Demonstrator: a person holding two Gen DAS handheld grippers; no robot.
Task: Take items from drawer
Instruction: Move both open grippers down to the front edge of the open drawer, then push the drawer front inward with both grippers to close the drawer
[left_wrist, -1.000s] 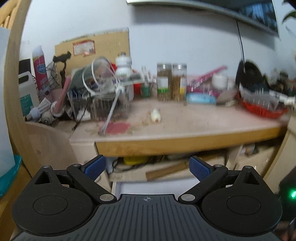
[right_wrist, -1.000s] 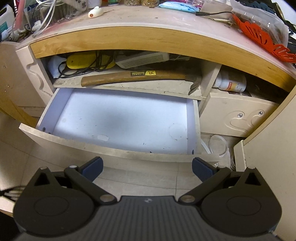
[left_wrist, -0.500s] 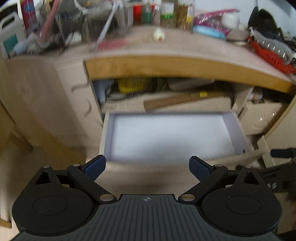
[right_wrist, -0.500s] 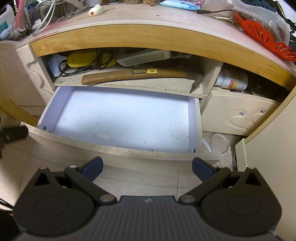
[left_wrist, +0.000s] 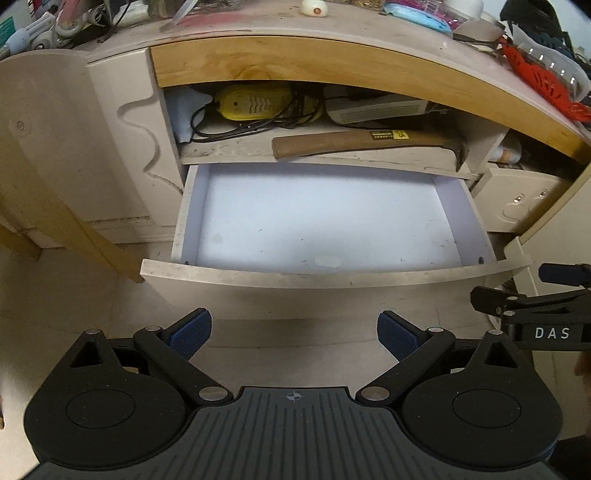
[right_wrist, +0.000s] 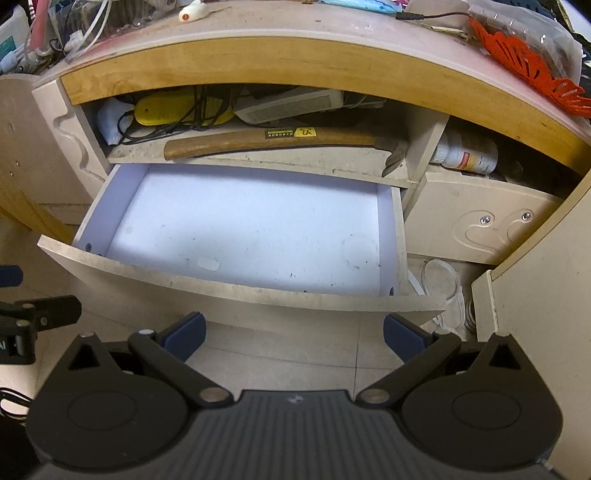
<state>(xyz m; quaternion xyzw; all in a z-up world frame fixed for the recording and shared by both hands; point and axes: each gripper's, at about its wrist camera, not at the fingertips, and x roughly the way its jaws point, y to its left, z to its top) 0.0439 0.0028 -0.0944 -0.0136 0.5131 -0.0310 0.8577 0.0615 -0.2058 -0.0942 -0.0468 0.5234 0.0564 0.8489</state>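
Note:
The drawer (left_wrist: 332, 275) stands pulled open below the desk, and its pale lilac bottom is bare; it also shows in the right wrist view (right_wrist: 236, 291). My left gripper (left_wrist: 295, 334) is open and empty, in front of the drawer's front panel. My right gripper (right_wrist: 293, 334) is open and empty, also in front of the drawer front. The right gripper's fingers (left_wrist: 517, 299) show at the right edge of the left wrist view.
On the shelf above the drawer lie a wooden-handled hammer (left_wrist: 365, 142), a yellow device (left_wrist: 255, 103) with black cords and a white box (left_wrist: 376, 110). The desk top (left_wrist: 258, 26) carries clutter, with a red basket (right_wrist: 524, 70) at right. A shut small drawer (right_wrist: 480, 225) is at right.
The left gripper's view has swung down from the desk top to the open drawer and moved closer. The right gripper has moved slightly nearer. Both stay open.

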